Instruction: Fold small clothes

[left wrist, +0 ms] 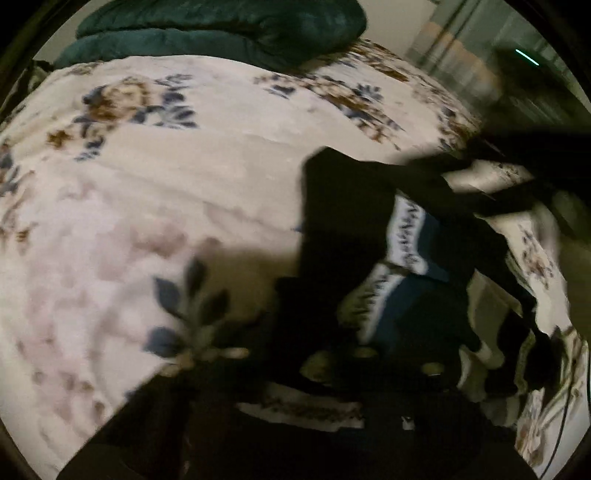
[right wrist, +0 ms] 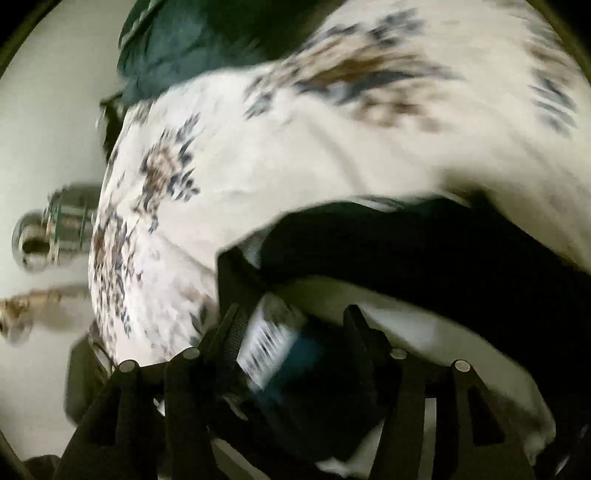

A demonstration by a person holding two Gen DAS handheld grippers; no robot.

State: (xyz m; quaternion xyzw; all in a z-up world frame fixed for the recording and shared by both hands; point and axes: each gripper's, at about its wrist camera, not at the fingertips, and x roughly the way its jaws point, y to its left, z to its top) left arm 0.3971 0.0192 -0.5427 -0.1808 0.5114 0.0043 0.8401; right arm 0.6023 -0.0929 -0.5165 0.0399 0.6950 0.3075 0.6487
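There is 1 dark garment (left wrist: 354, 206) in play, black with a white patterned band and a blue panel, and 2 grippers working it. It lies bunched toward the right side of the bed, part of it lifted off the cover. In the right wrist view the right gripper (right wrist: 291, 328) has its 2 fingers either side of the banded part of the garment (right wrist: 273, 343), cloth between them, so it looks clamped on the fabric, though blur softens the contact. The left gripper (left wrist: 369, 373) sits low in its own view among dark cloth; I cannot tell whether its jaws are apart or closed.

The surface is 1 bed under a cream floral bedspread (left wrist: 155, 192) with blue and brown blooms. 1 dark green quilted blanket (left wrist: 221, 26) is heaped at the far end. Beyond the bed's edge the right wrist view shows a pale floor (right wrist: 44, 129) with 1 shiny metal object (right wrist: 55, 229), too blurred to name.

The bedspread's whole left half lies flat and open in the left wrist view; the right edge is crowded with dark fabric.
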